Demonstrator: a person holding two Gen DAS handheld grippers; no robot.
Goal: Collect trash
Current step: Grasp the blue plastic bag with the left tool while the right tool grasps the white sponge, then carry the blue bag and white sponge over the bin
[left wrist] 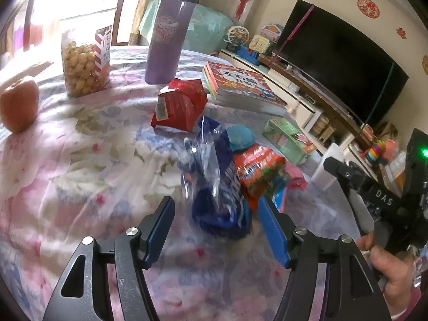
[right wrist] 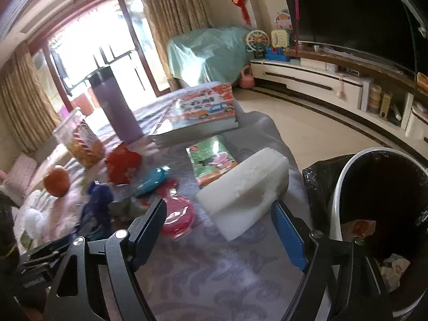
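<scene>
A crumpled blue wrapper [left wrist: 216, 187] lies on the flowered tablecloth [left wrist: 80, 160], just ahead of my open left gripper [left wrist: 215, 208], between its fingers but not touched. An orange-green snack wrapper [left wrist: 259, 171] lies right of it, and a red carton [left wrist: 182, 104] farther back. My right gripper [right wrist: 219, 208] is open and empty over the table edge, with a white foam block [right wrist: 240, 187] just ahead of it. The white trash bin [right wrist: 337, 195] with a black liner stands to its right and holds some scraps. The blue wrapper also shows in the right wrist view [right wrist: 97, 200].
A purple flask [left wrist: 168, 34], a bag of snacks [left wrist: 83, 61], an orange [left wrist: 18, 104], books [left wrist: 240, 85], a green packet [left wrist: 289, 139], a teal lid [right wrist: 151, 178] and a pink lid [right wrist: 178, 215] sit on the table. A TV and cabinet [right wrist: 321, 80] stand on the right.
</scene>
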